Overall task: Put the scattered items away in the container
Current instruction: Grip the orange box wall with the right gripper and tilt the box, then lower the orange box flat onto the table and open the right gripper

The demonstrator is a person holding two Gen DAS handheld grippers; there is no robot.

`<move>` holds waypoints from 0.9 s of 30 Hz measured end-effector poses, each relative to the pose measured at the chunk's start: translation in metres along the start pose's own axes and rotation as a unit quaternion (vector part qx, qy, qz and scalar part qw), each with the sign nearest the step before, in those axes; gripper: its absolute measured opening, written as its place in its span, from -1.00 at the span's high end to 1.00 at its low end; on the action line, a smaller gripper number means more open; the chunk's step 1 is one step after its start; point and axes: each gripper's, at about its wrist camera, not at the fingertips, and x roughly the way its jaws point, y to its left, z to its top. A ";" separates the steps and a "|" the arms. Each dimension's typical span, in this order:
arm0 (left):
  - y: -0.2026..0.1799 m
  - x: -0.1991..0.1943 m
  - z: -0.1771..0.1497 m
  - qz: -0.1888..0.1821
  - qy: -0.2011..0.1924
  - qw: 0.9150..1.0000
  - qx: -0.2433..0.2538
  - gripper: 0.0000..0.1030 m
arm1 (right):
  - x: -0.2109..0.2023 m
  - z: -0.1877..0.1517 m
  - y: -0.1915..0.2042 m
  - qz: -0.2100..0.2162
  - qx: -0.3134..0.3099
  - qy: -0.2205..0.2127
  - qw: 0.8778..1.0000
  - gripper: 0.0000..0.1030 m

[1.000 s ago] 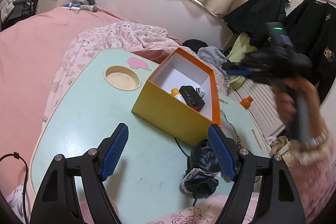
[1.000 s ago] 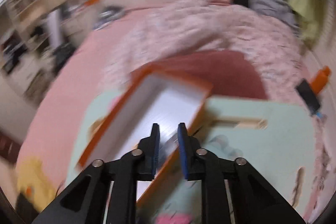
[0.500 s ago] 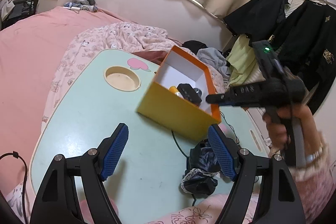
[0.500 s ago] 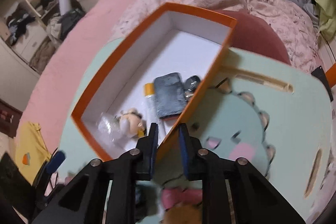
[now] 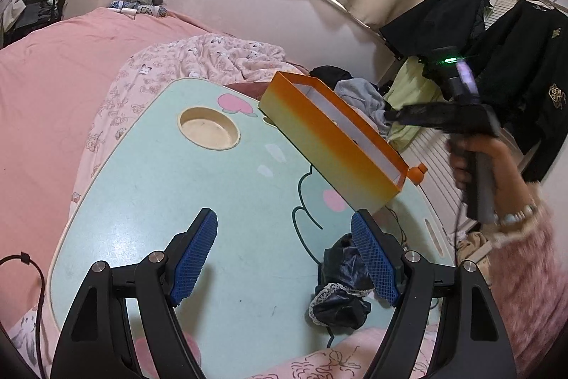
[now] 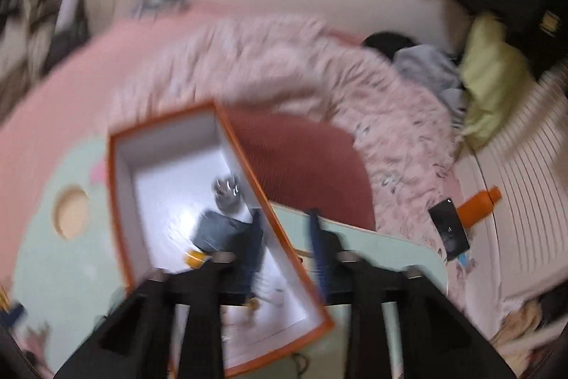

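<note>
My right gripper has just been opening: its jaws stand apart on either side of the long wall of the box, one finger inside and one outside, though the blur keeps me from telling whether the pads still touch the card. The box is a long rectangular cardboard container, orange rimmed with a yellow-to-orange outer face and a smooth white lining. From the left wrist view the box sits tilted, far end raised, over the far right part of the table. Inside it I see a dark grey pouch, a small orange-capped tube and a rounded shiny object.

My left gripper hangs wide open and empty above the near part of the table, its blue ribbed pads facing each other. Just beside its right finger lies a crumpled black cloth with lace trim, on the tabletop.

The table is a smooth mint-green lap tray with a round recessed cup holder and cartoon print. It rests on a pink bed with a fluffy patterned blanket.
</note>
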 end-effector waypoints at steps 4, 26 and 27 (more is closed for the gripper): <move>0.000 0.001 -0.001 -0.002 0.003 1.000 -0.002 -0.51 | -0.027 -0.022 0.040 0.139 -0.038 0.031 0.989 0.06; 0.002 -0.004 0.005 0.008 -0.005 1.000 -0.001 -0.51 | -0.039 -0.130 0.107 0.128 -0.429 -0.009 0.894 0.82; 0.002 -0.003 0.004 0.008 -0.003 1.000 0.000 -0.51 | -0.039 -0.130 0.104 0.122 -0.447 -0.008 0.886 0.81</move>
